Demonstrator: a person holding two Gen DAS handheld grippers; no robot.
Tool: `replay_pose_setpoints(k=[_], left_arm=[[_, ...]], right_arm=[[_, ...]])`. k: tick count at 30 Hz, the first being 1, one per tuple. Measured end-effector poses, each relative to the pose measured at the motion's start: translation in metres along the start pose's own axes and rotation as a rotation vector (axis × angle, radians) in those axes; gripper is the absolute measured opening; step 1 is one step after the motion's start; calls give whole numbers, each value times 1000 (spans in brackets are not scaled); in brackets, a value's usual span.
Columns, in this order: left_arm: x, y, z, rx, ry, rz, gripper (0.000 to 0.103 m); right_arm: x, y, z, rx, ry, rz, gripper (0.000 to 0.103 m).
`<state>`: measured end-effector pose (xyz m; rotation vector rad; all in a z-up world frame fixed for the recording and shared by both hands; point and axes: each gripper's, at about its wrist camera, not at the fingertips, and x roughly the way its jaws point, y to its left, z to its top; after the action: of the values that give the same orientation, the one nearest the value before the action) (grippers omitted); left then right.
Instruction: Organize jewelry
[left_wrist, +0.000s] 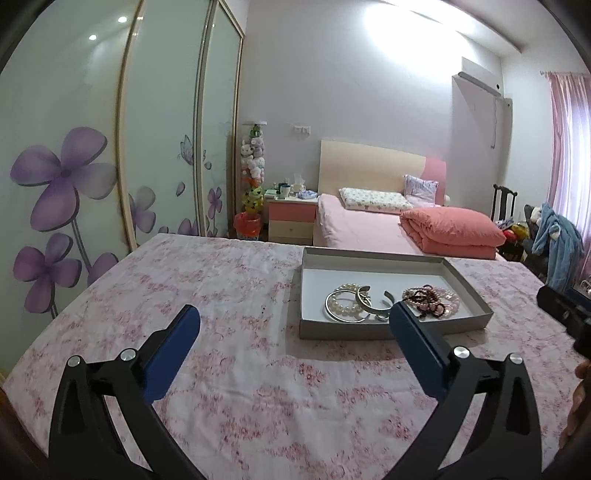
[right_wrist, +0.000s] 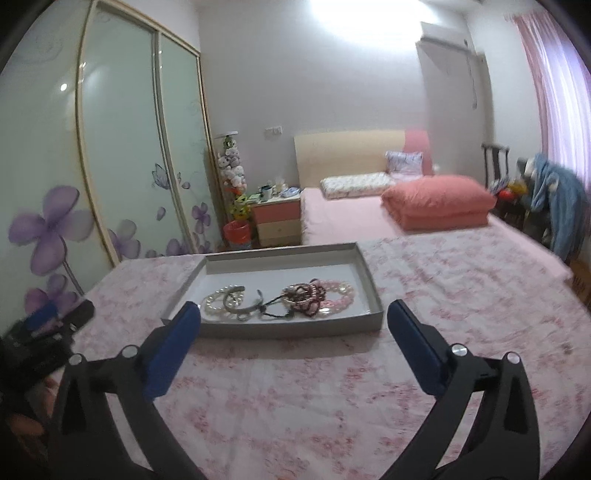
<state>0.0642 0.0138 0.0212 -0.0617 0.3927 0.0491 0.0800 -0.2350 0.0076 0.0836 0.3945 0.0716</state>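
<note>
Right wrist: tray (right_wrist: 369, 273) long axis crosswise.

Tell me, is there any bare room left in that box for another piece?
Yes. The far half of the box, up to its back wall, is bare. The near half is crowded: pearl bracelet and silver bangles on the left, pink and dark beads on the right. The cloth all around is free.

Bracelets (right_wrist: 280, 301) in tray (right_wrist: 295, 328) on tablecloth (right_wrist: 295, 398), bed (right_wrist: 354, 218) behind, wardrobe (right_wrist: 118, 147) to L.
</note>
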Motion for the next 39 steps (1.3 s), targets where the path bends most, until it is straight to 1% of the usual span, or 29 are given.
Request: replay_pose_setpoints(k=[6, 13, 21, 39], left_arm=[[-26, -5, -11, 23, -64, -4, 101], [-41, -10, -19, 50, -97, -10, 101], [-42, -14, -28, 62, -89, -19, 101], [-40, -16, -31, 56, -86, -26, 101]], right_arm=[[-16, -1, -16, 4, -14, 26, 99], [-25, 2, -32, 5, -13, 38, 99], [-25, 2, -34, 10, -11, 57, 99], [-27, 9, -34, -14, -35, 44, 99]])
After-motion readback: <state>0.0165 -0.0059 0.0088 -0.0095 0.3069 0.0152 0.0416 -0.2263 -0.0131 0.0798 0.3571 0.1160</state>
